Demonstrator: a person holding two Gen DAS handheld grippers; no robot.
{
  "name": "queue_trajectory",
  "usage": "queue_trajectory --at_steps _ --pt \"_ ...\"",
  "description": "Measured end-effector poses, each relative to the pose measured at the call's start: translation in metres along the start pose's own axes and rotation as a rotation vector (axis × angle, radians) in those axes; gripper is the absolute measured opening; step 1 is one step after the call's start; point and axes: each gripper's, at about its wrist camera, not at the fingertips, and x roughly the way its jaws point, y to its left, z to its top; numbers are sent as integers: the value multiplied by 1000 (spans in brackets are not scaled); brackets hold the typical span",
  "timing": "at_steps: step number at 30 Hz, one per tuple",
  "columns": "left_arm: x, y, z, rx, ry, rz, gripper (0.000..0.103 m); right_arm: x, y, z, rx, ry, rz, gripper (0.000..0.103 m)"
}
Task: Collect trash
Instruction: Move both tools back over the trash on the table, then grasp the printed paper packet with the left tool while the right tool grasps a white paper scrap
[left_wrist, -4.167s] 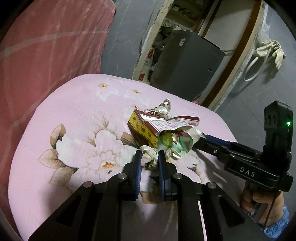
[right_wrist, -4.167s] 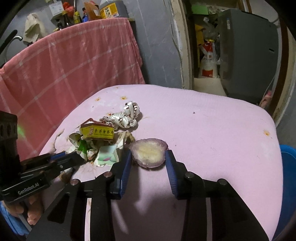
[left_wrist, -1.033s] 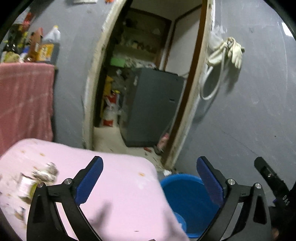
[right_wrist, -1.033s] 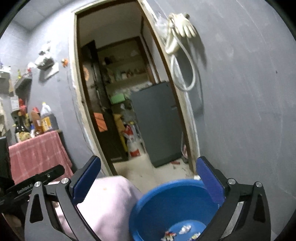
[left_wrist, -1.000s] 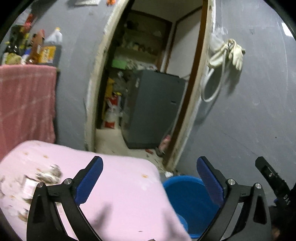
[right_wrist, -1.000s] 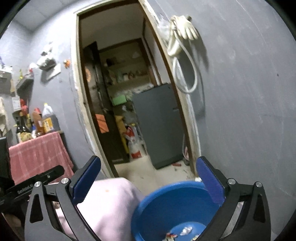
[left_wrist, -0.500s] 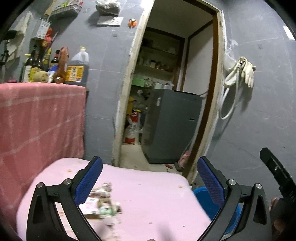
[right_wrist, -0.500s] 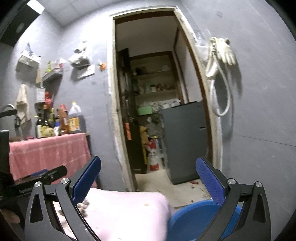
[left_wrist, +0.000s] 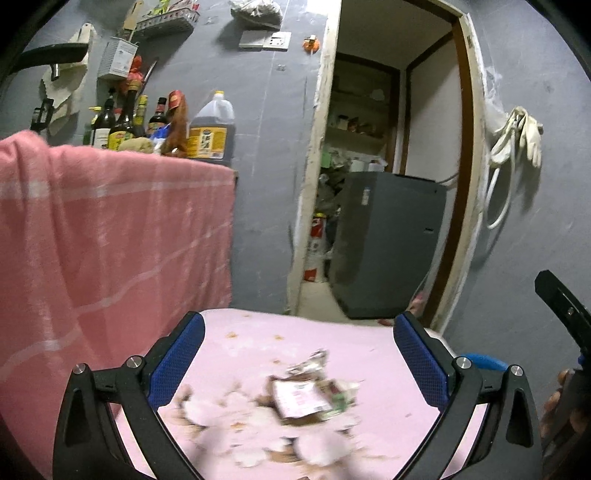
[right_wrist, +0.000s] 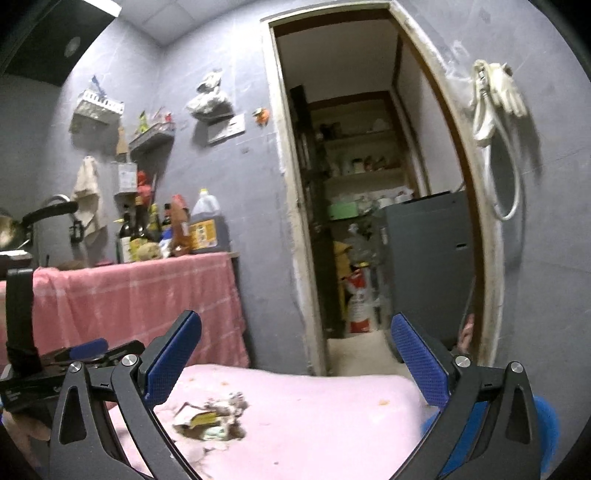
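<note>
A pile of trash, a torn red and yellow carton (left_wrist: 301, 398) with crumpled wrappers (left_wrist: 308, 363) and scraps, lies on the pink table cover (left_wrist: 258, 350). It also shows in the right wrist view (right_wrist: 210, 417), left of centre on the cover (right_wrist: 314, 413). My left gripper (left_wrist: 295, 363) is wide open and empty, raised over the pile. My right gripper (right_wrist: 295, 356) is wide open and empty, above the table. A blue bucket (left_wrist: 484, 362) peeks past the table's right edge; it also shows in the right wrist view (right_wrist: 546, 417).
A pink checked cloth (left_wrist: 110, 240) hangs at the left, with bottles (left_wrist: 210, 133) on top. A doorway with a grey appliance (left_wrist: 384, 243) stands behind the table. White gloves (left_wrist: 517, 136) hang on the right wall.
Both grippers have swung left, away from the blue bucket and back toward the trash pile on the table. Both have stayed wide open and empty over the last second.
</note>
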Motion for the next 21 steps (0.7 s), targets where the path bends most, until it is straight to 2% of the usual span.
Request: queue_trajectory --at_steps 7,13,21 --pt "15 26 -19 -25 64 15 100 28 12 -20 -18 93 6 103" --pt "38 28 -33 -55 156 -47 100 51 6 -38 -26 226 -66 103" --pt "75 33 -40 -131 315 -94 99 62 -1 -53 -11 303 -77 103"
